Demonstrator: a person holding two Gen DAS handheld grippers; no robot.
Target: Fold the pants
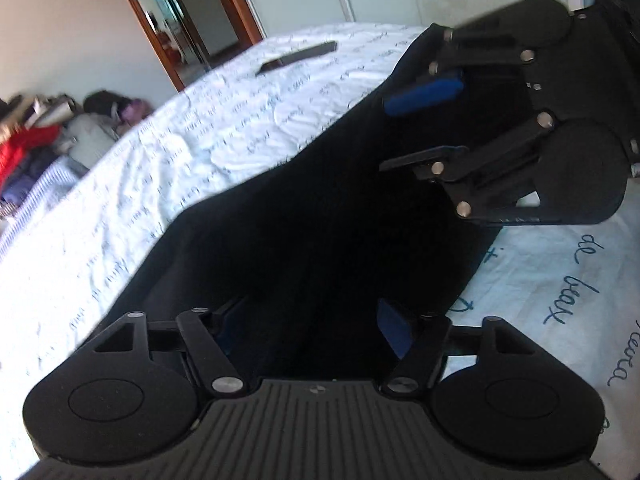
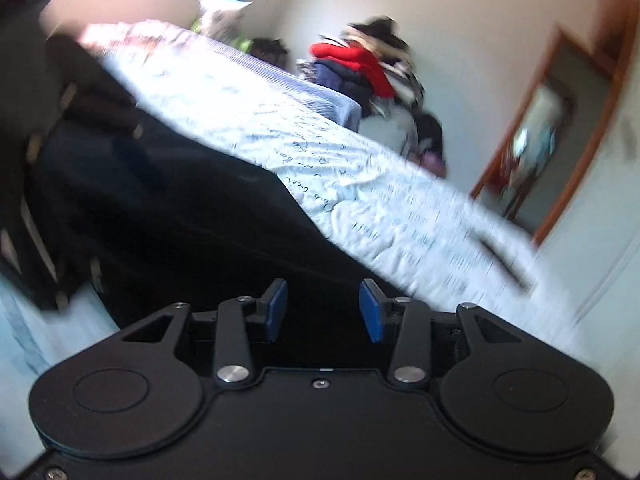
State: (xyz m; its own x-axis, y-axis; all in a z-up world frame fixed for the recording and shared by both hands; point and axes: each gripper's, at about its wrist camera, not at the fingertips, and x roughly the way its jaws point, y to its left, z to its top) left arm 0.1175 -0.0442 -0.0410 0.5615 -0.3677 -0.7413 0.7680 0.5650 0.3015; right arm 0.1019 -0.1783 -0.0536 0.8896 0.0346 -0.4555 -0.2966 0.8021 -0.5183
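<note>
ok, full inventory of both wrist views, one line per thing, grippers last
pants: 1, black, spread along the bed under both grippers
bedspread: 1, white with blue handwriting print, covers the bed
flat dark object: 1, black, on the bedspread at the far side; too blurred to identify
clothes pile: 1 heap, red, navy and mixed colours, beyond the far edge of the bed against the wall
door frame: 1, brown wood, in the far wall
left gripper: 1, black with blue pads, jaws open over the pants
right gripper: 1, black with blue pads, jaws open over the pants; also seen at upper right of the left wrist view
</note>
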